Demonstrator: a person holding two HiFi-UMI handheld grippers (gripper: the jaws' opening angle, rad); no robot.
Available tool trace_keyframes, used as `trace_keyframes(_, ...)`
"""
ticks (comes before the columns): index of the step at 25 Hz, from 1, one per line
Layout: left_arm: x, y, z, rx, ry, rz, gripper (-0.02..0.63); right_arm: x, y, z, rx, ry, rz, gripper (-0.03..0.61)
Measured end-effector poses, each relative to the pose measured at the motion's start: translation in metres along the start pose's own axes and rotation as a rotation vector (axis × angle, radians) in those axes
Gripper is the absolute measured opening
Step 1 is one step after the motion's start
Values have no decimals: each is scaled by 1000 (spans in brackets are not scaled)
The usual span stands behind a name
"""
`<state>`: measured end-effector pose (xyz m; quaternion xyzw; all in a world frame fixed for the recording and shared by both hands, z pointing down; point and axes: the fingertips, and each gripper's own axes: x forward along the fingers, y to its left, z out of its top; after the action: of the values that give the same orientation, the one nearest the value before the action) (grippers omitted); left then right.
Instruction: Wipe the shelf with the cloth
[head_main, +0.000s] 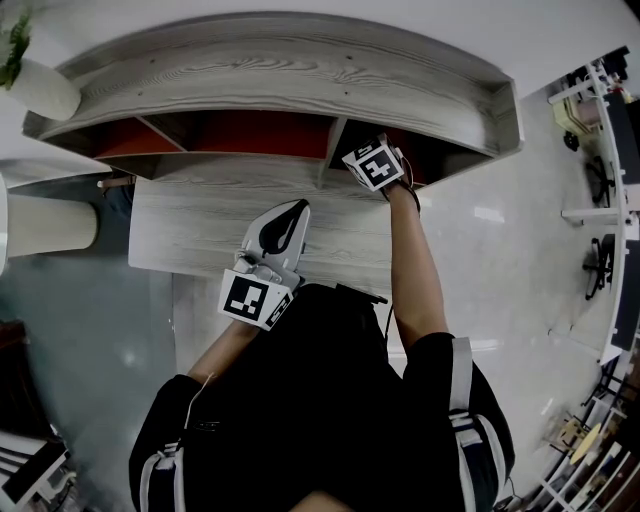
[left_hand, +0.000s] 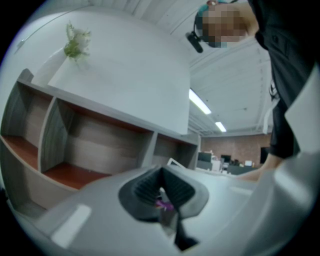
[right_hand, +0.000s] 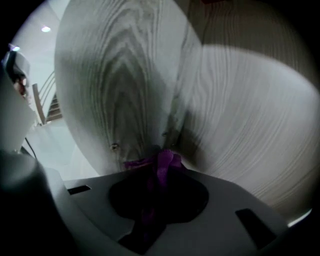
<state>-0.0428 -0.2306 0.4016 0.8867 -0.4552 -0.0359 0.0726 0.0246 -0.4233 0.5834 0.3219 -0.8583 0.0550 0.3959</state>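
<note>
The grey wood shelf (head_main: 280, 70) has red-floored compartments. My right gripper (head_main: 378, 165) reaches into its right-hand compartment, and only the marker cube shows in the head view. In the right gripper view, the right gripper (right_hand: 160, 161) is shut on a purple cloth (right_hand: 164, 162), which is bunched against an inner corner between two grey wood panels (right_hand: 120, 90). My left gripper (head_main: 292, 212) hovers over the lower board in front of the shelf, its white jaws together. In the left gripper view, the left gripper (left_hand: 161, 174) points at the shelf's compartments (left_hand: 100, 135) from a distance, with a small purple speck at the jaws' root.
A white vase holding a plant (head_main: 40, 85) stands on the shelf's left end, and the plant (left_hand: 76, 42) also shows in the left gripper view. A white cylinder (head_main: 45, 225) lies left of the lower board (head_main: 190, 225). Racks (head_main: 610, 200) line the floor at far right.
</note>
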Motion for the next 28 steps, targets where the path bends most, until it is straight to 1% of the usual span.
trace_keyframes(5, -1, -3, 1, 2, -7, 2, 0, -5, 20, 0, -70, 0, 94, 49)
trace_keyframes(13, -5, -7, 4, -4, -18, -3, 0, -18, 49, -9, -122, 5, 154, 49)
trace_keyframes(16, -6, -7, 5, -5, -24, -3, 0, -28, 66, -15, -129, 29, 202, 49)
trace_keyframes(18, -5, -7, 5, -8, -27, -2, 0, -37, 80, -23, -150, 67, 233, 49)
trace_keyframes(19, -5, -6, 5, -11, -27, 1, 0, -40, 88, -29, -168, 88, 238, 49)
trace_keyframes(20, -5, -5, 4, -13, -25, 3, 0, -42, 95, -33, -170, 96, 223, 49)
trace_keyframes(21, -5, -4, 3, -14, -22, 4, 0, -44, 99, -34, -142, 78, 183, 51)
trace_keyframes(24, -5, -4, 1, -13, -9, -2, 0, -58, 106, -26, 38, -62, 41, 51)
trace_keyframes(28, -3, -4, -3, -14, 2, 0, 0, -88, 113, -7, 232, -225, -44, 51)
